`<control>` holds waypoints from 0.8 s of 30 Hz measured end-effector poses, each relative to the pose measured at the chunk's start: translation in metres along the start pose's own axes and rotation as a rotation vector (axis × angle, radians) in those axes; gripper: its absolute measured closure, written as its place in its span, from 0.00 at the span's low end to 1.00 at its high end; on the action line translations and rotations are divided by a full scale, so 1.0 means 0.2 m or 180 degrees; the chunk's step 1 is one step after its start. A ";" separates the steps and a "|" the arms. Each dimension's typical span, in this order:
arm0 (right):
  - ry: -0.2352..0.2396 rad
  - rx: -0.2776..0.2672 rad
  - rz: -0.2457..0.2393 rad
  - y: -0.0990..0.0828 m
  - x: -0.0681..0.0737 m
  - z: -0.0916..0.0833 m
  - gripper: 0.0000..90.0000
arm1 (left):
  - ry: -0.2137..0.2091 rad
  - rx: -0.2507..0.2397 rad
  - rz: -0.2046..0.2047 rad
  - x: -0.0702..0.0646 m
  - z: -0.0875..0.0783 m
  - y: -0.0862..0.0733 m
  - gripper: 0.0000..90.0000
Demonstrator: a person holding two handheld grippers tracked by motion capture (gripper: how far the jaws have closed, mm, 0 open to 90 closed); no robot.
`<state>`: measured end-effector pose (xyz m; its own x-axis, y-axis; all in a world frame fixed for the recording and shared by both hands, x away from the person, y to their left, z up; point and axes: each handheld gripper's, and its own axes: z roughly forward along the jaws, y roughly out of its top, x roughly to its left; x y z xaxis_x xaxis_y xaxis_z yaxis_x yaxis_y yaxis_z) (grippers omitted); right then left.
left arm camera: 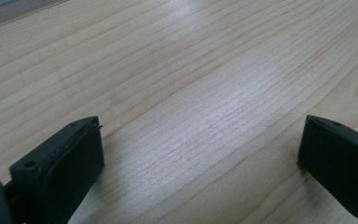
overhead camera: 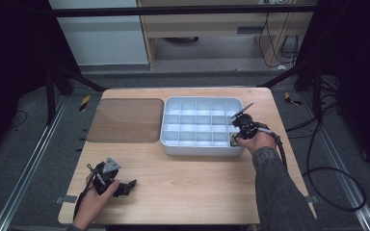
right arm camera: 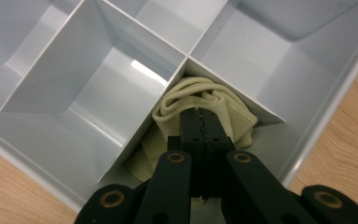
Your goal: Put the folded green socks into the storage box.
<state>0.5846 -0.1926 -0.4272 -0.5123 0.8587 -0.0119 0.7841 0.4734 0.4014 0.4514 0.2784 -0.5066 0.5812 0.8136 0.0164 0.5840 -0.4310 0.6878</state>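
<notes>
Right gripper (right arm camera: pixel 200 116) clenching, pressing cream folded cloth (right arm camera: pixel 205 100) into white divided plastic tray (overhead camera: pixel 173 144) | 4 o'clock corner cell | keep pushing straight down, clear of dividers.

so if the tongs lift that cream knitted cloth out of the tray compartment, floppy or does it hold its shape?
Probably floppy: the cream knitted cloth lies in soft rolled folds, so it would likely sag and unroll. Likely light, a small bundle fitting one corner compartment of the white plastic divided tray. Unlikely to slip: the ribbed knit gives grip where the right tongs sit closed on it.
</notes>
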 end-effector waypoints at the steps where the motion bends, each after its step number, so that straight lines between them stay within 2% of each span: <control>1: -0.0012 -0.0009 -0.0001 0.00 0.00 -0.01 1.00 | 0.0001 0.0001 -0.0001 0.00 0.00 0.00 0.00; 7: -0.0024 -0.0057 -0.0029 -0.01 -0.01 -0.03 1.00 | 0.0000 0.0003 -0.0004 0.00 0.00 0.00 0.00; 11: -0.0009 -0.0086 0.0004 -0.02 -0.02 -0.04 1.00 | 0.0001 0.0000 -0.0006 0.00 0.01 0.01 0.00; 24: -0.0008 -0.0389 0.0017 -0.02 0.00 -0.11 1.00 | 0.0000 -0.0011 -0.0005 -0.01 0.01 0.00 0.00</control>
<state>0.5738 -0.1993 -0.4092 -0.5073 0.8617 -0.0117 0.7382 0.4415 0.5100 0.4521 0.2766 -0.5069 0.5801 0.8144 0.0154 0.5829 -0.4283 0.6904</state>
